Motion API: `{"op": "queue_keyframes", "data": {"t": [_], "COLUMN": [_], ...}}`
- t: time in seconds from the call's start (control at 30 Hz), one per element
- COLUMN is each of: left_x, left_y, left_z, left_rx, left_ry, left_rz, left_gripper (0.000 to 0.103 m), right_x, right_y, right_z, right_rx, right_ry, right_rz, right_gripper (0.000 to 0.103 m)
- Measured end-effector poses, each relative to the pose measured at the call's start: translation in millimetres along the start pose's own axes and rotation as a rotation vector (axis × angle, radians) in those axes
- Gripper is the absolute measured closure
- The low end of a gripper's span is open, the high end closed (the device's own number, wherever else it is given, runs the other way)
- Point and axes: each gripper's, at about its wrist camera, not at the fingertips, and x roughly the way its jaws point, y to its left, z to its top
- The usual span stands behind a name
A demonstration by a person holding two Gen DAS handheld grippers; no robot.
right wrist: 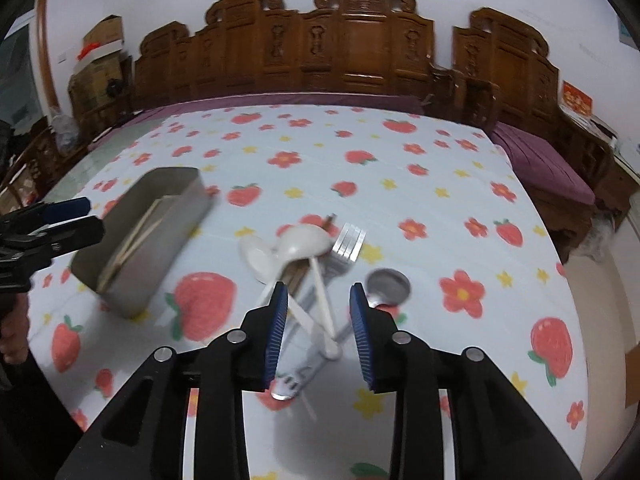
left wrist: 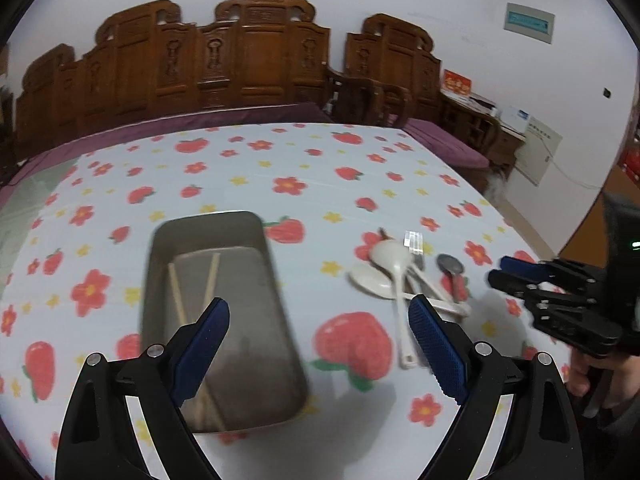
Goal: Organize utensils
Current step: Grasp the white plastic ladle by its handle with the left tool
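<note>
A grey metal tray [left wrist: 280, 280] [right wrist: 188, 208] lies on the strawberry tablecloth with two wooden chopsticks [left wrist: 176, 296] inside it. To its right lies a pile of utensils: two white plastic spoons [left wrist: 394, 264] [right wrist: 304, 244], a metal fork [right wrist: 352, 242] [left wrist: 414, 240] and a metal spoon [right wrist: 388, 284] [left wrist: 450, 264]. My left gripper [left wrist: 320, 344] is open and empty, above the tray's near right side. My right gripper [right wrist: 320, 332] is open and empty, above the handles of the pile; it also shows in the left wrist view [left wrist: 516, 276].
The tablecloth [right wrist: 400, 184] covers a wide table. Carved wooden chairs [right wrist: 360, 48] with purple cushions stand along the far side and the right. The table's right edge [right wrist: 568, 280] drops to the floor.
</note>
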Motion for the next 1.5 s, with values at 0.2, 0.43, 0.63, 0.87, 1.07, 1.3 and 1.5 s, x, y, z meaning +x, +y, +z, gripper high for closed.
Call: {"op": "queue_keyframes", "data": {"t": [0.2,0.43,0.63,0.87,1.07,1.3,1.5], "left_x": [12,36,67,104,128,136,137], "left_y": [-28,-51,-58,-70,-81,-77,-77], "left_z": [-8,-19,-20,-12,-10,-9,-10], "left_rx": [0.064,0.102,0.095,0.091,0.125,0.076,0.076], "left_ry": [0.019,0.080,0.153,0.193,0.229,0.240,0.250], "left_rz": [-0.030,-0.040,-0.062,-0.044,-0.014,-0.028,-0.032], "left_gripper": [0.022,0.032,0.049,0.060,0.073,0.086,0.095], "right_x": [21,26,34,33,30,30,31], "right_y": [-16,-26,-35,-47,-49,-46,-44], "right_z": [-19,-22,-22,-24,-22,-21,-21], "right_rx": [0.041,0.052,0.044,0.071,0.084,0.083,0.078], "right_ry": [0.024,0.032,0.044,0.042,0.031,0.030,0.035], "right_rz": [-0.009,-0.007,-0.007,0.003,0.020,0.030,0.030], "right_gripper": [0.068,0.068,0.068,0.068,0.068,0.068,0.068]}}
